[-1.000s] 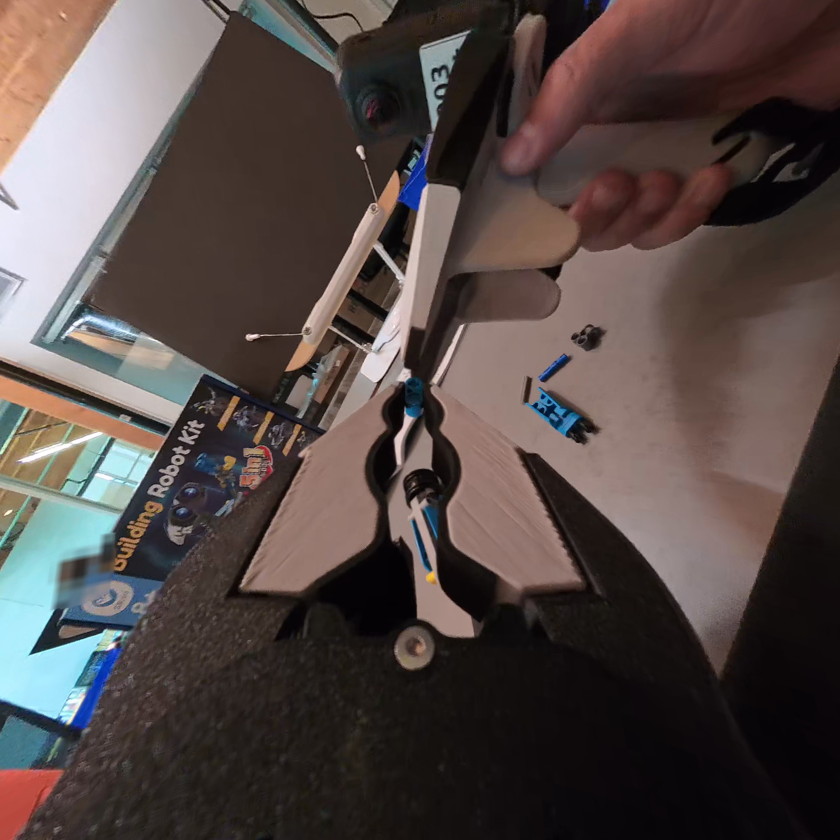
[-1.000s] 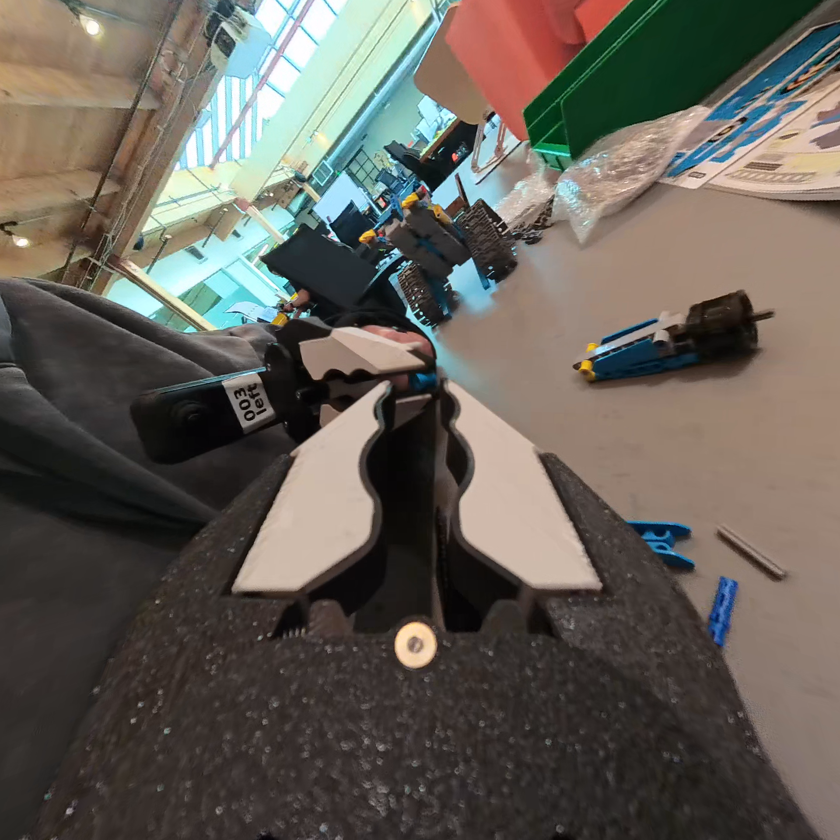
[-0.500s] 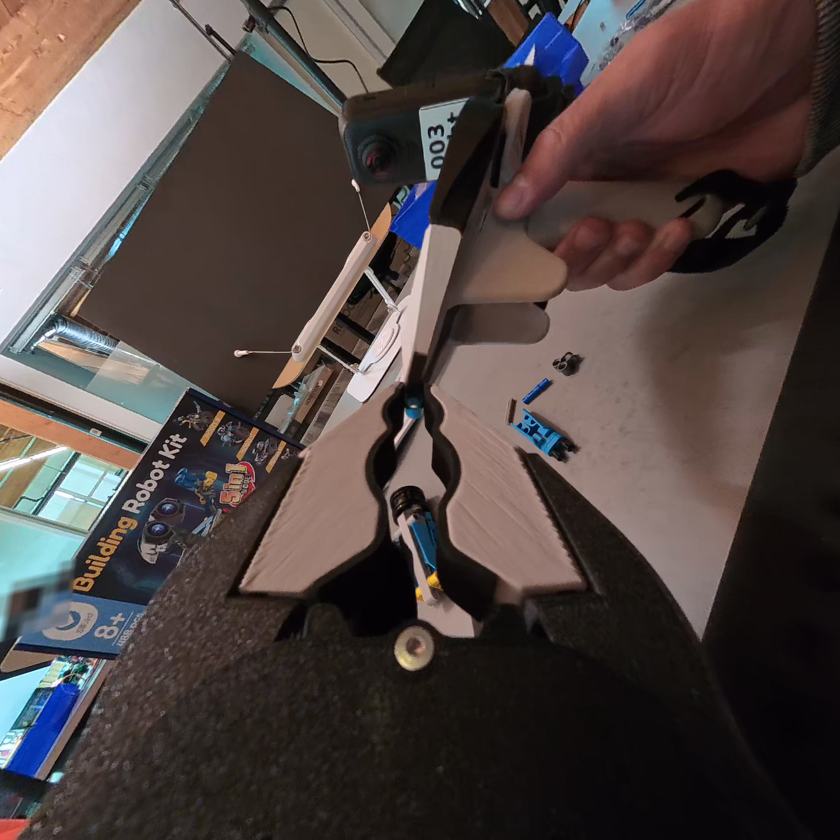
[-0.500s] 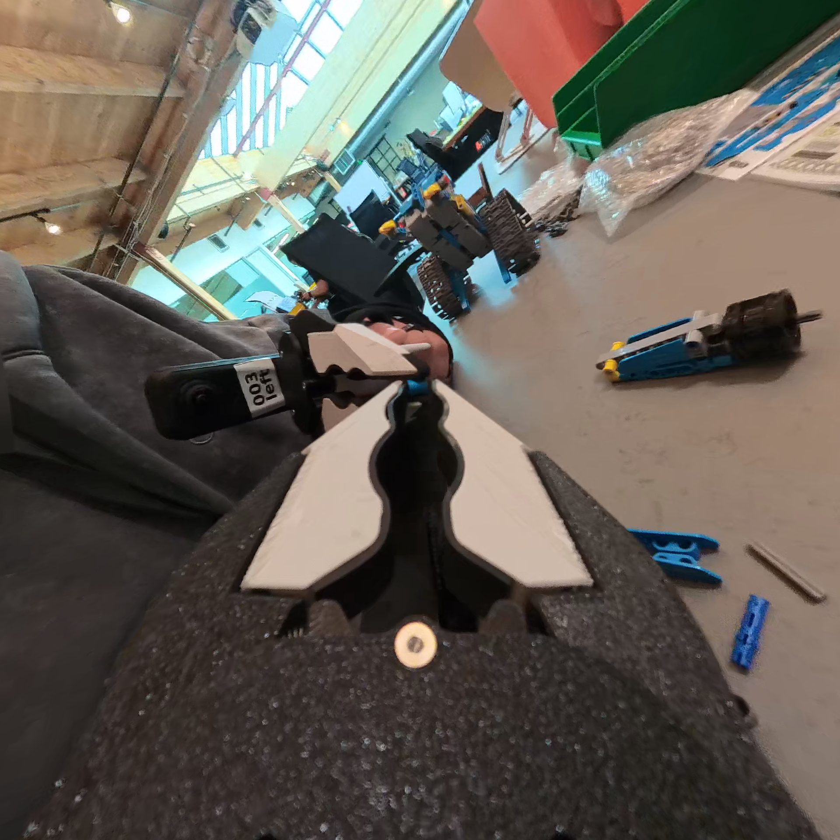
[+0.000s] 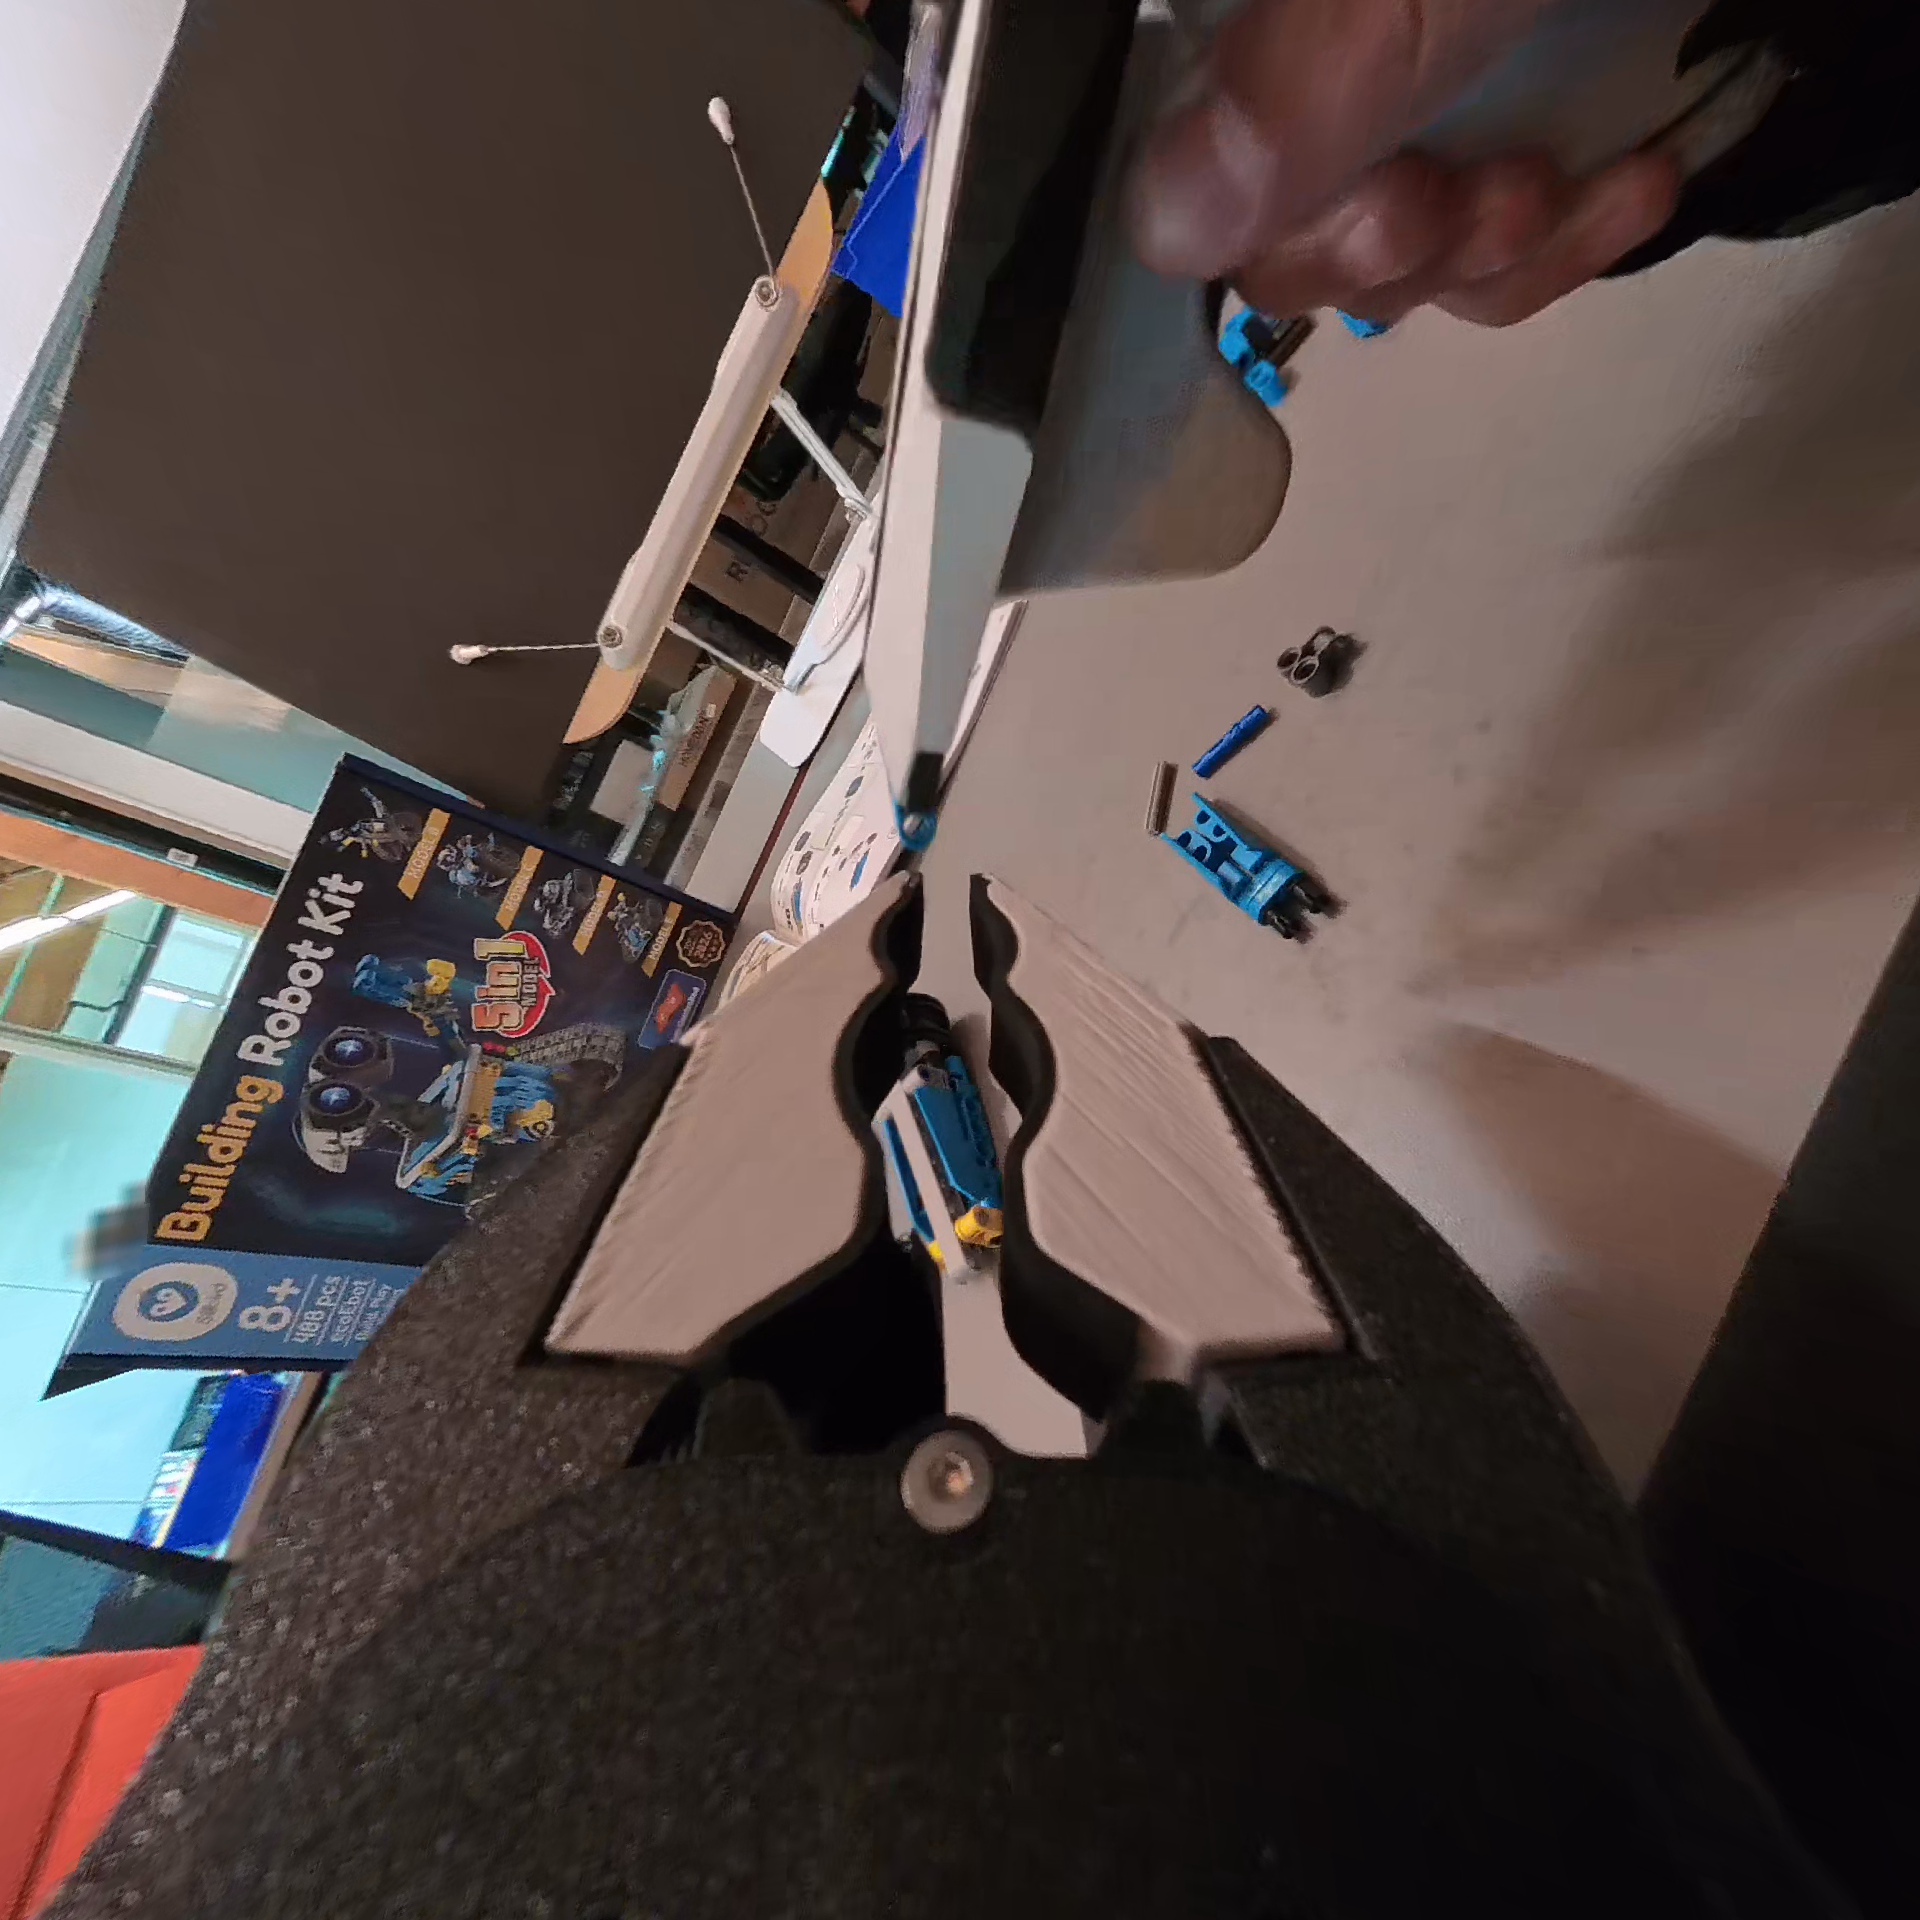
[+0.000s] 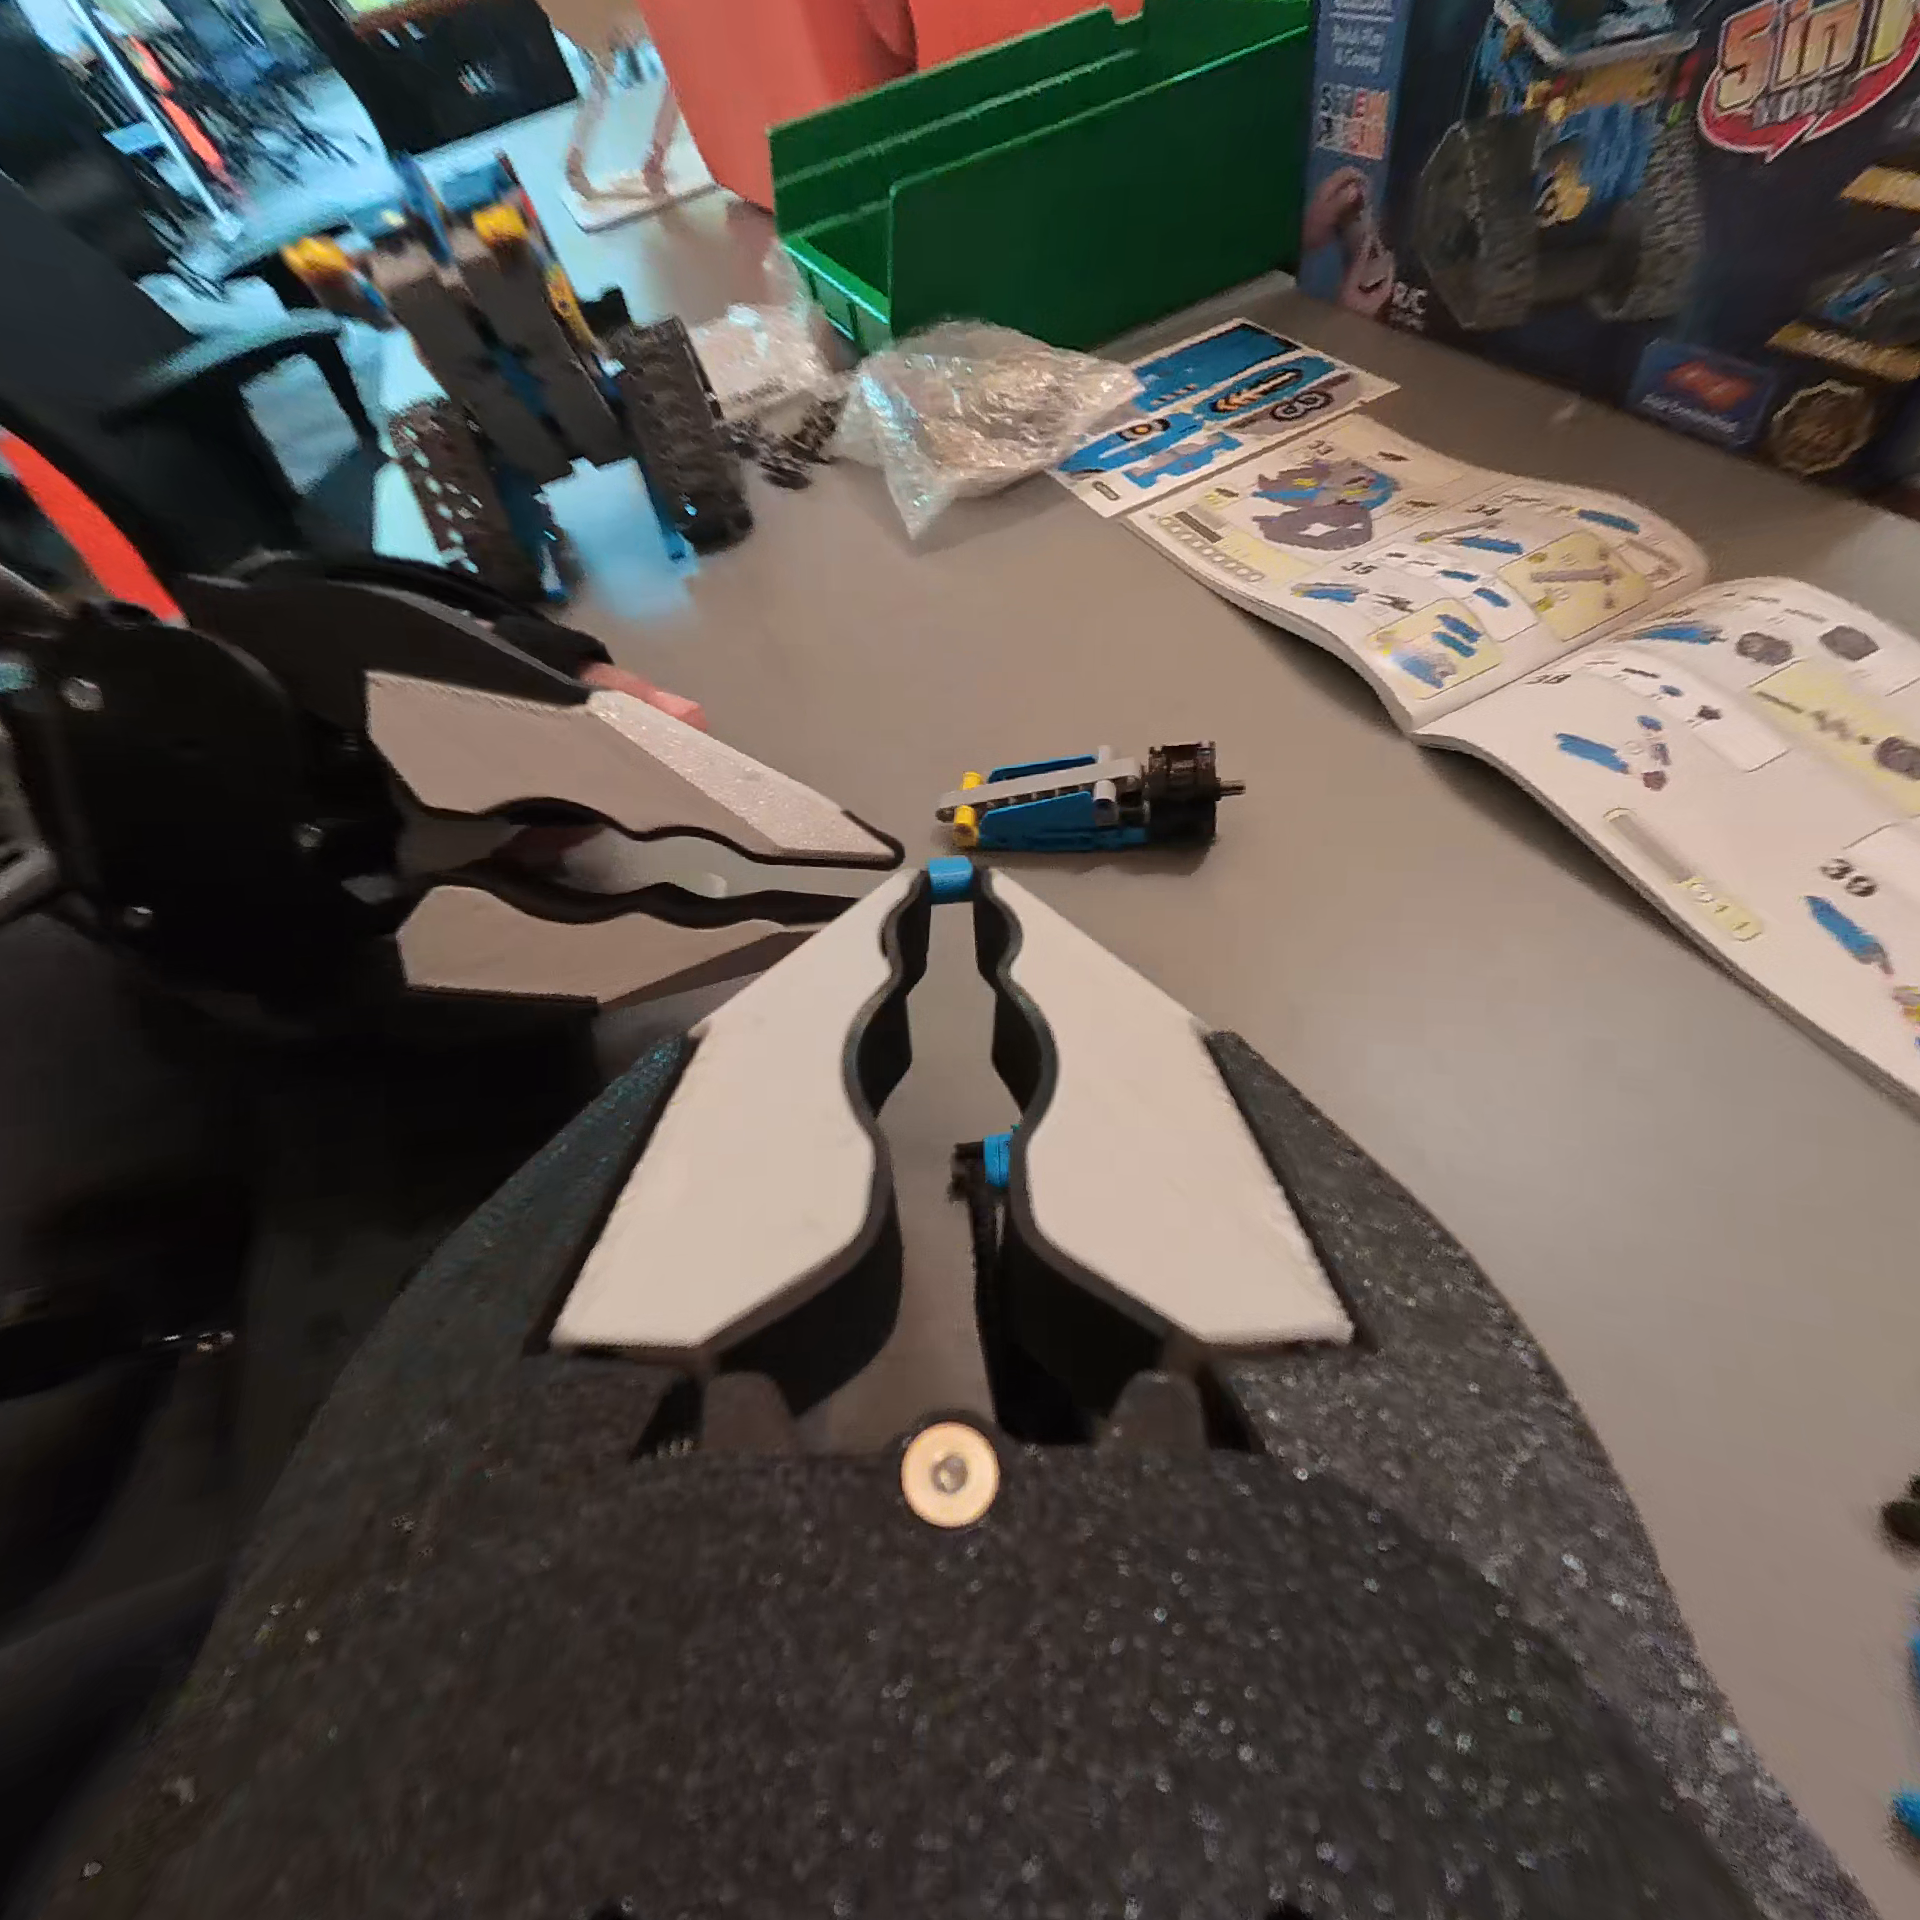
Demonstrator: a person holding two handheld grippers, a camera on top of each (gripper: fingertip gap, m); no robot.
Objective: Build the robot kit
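Blue plastic is sitting pinched in the very tips of the right gripper (image 6: 951,891): we are clamping its jaws on a small blue connector piece (image 6: 951,875), lifted off the grey table (image 6: 1351,1143). In the left wrist view that same piece (image 5: 916,826) is hanging at the end of the right gripper's long white finger, which a hand (image 5: 1403,187) is gripping from above.

We are holding the left gripper (image 5: 943,885) just beside it. Its jaws are standing narrowly apart with nothing between them, and their tips are pointing at the blue piece, very near it. We cannot tell whether they are touching it. From the right wrist view the left gripper (image 6: 862,888) is coming in from the side, so the two pairs of tips are nearly meeting.

Beyond both grippers, a blue-and-grey assembly with a black motor end (image 6: 1081,805) is lying on the table, well apart from the tips. To the right of the left gripper we are seeing loose parts: a blue frame piece (image 5: 1236,862), a blue pin (image 5: 1231,740), a grey axle (image 5: 1162,795) and a black connector (image 5: 1317,660). Farther back an open instruction booklet (image 6: 1558,644), a sticker sheet (image 6: 1226,416), a crumpled plastic bag (image 6: 977,416), a green bin (image 6: 1039,208), a tracked model (image 6: 561,416) and the kit box (image 6: 1662,208) are standing.
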